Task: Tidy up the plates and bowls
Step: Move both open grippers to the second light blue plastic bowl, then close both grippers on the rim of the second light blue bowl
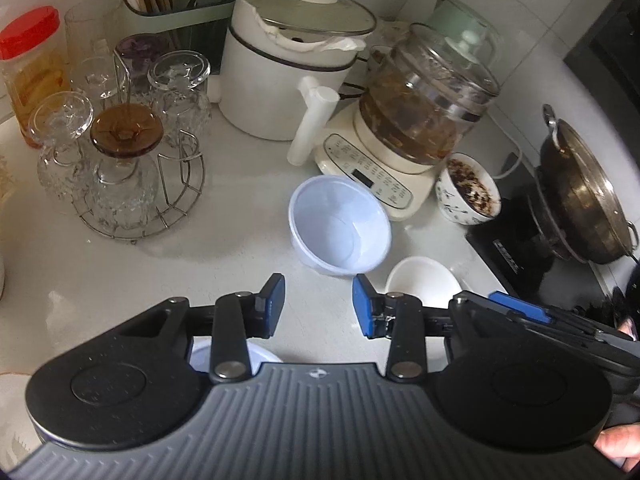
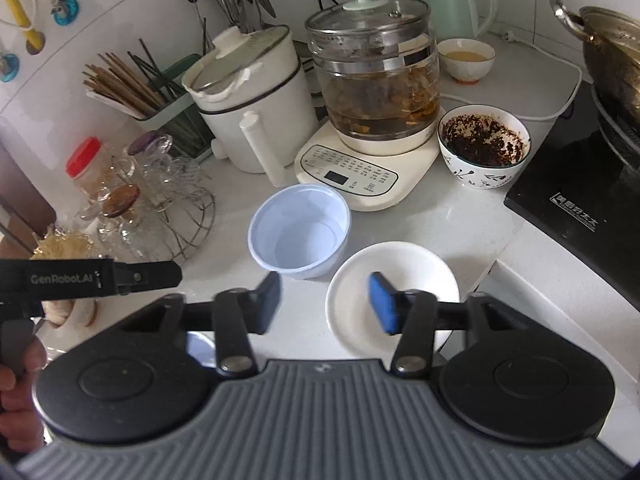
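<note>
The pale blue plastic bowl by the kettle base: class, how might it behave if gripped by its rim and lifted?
The pale blue plastic bowl looks thin-walled and translucent, so probably light and its rim may flex. It seems empty, so unlikely to spill. Its glossy surface could slip between pads.

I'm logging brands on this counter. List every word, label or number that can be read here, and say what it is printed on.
"GenRobot.AI": white print on the black side of the left claw body, seen in the right wrist view.
Label on the black induction cooker: characters and a line of small print, too blurred to read.
Control panel of the cream kettle base: many small button captions, too small to read.
Nothing else legible.
</note>
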A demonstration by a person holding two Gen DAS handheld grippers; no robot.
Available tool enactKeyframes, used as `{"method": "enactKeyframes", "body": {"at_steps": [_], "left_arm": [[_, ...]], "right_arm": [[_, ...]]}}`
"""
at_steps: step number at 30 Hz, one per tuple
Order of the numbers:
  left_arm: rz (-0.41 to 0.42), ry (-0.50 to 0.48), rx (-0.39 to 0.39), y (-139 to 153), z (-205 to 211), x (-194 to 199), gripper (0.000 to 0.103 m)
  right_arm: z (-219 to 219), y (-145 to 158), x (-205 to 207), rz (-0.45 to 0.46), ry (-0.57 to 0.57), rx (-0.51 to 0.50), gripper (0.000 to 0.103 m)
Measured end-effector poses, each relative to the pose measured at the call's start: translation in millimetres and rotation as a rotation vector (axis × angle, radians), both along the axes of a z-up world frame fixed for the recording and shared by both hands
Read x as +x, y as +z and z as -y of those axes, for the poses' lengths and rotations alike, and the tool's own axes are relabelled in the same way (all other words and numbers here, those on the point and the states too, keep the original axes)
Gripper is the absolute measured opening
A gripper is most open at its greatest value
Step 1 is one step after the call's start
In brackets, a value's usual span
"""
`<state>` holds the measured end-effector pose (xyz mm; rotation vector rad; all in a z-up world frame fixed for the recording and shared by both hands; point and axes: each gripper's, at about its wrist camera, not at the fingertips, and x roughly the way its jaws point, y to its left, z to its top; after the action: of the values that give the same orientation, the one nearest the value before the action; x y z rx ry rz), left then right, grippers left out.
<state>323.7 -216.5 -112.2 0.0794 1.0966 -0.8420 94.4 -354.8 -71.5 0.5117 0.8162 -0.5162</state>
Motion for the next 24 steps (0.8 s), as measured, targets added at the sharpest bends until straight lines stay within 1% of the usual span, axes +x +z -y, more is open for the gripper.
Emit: {"method": "enactKeyframes", "body": {"at_steps": [1, 2, 3, 4, 6, 11, 13, 14, 15, 17, 18, 20, 21, 22, 24], "left_arm": [[-0.001, 0.009, 0.001, -1.7, 2.5, 2.5, 0.044], [-0.003, 0.015, 0.002, -3.6, 5.9, 5.1, 0.047], [-0.002, 0.022, 0.006, -5.8, 8.9, 8.1, 0.052], [0.000, 0.031, 0.010, -8.0, 11.7, 11.2, 0.053], [-0.006, 0.047, 0.014, -14.1, 18.4, 18.1, 0.054], [-0.060, 0.081, 0.007, -35.2, 35.5, 37.1, 0.053], [-0.099, 0.092, -0.006, -45.5, 42.1, 44.9, 0.053], [-0.122, 0.103, -0.008, -51.4, 44.8, 48.9, 0.053], [-0.143, 0.113, -0.012, -56.8, 47.2, 52.7, 0.053], [-0.167, 0.132, -0.022, -65.2, 50.7, 58.0, 0.053], [-0.170, 0.136, -0.016, -68.9, 53.1, 60.2, 0.053], [-0.173, 0.144, -0.012, -76.0, 58.5, 64.7, 0.052], [-0.179, 0.150, -0.010, -79.4, 60.7, 67.3, 0.052], [-0.185, 0.157, -0.009, -82.5, 62.7, 70.0, 0.052], [-0.186, 0.168, -0.010, -88.1, 65.7, 74.6, 0.050]], "right_arm": [[5.0, -1.7, 1.9, 0.008, 0.002, 0.011, 0.067], [10.4, -3.8, 4.5, 0.013, 0.011, 0.023, 0.067], [14.7, -5.7, 7.6, 0.014, 0.019, 0.032, 0.067], [19.6, -7.1, 11.1, 0.018, 0.024, 0.038, 0.067], [28.7, -10.1, 17.4, 0.034, 0.031, 0.038, 0.067], [54.5, -25.7, 37.8, 0.023, 0.036, 0.079, 0.066], [64.1, -33.9, 45.3, 0.014, 0.043, 0.091, 0.066], [68.3, -38.6, 49.4, 0.004, 0.045, 0.097, 0.064], [72.1, -43.0, 52.8, -0.004, 0.045, 0.104, 0.060], [79.6, -50.9, 59.0, -0.015, 0.042, 0.123, 0.055], [82.3, -53.8, 61.7, -0.018, 0.043, 0.129, 0.052], [87.7, -61.1, 66.7, -0.019, 0.052, 0.147, 0.049], [89.8, -65.2, 69.5, -0.027, 0.055, 0.156, 0.043], [92.2, -68.8, 71.9, -0.034, 0.059, 0.161, 0.041], [94.1, -75.5, 77.1, -0.043, 0.067, 0.167, 0.039]]}}
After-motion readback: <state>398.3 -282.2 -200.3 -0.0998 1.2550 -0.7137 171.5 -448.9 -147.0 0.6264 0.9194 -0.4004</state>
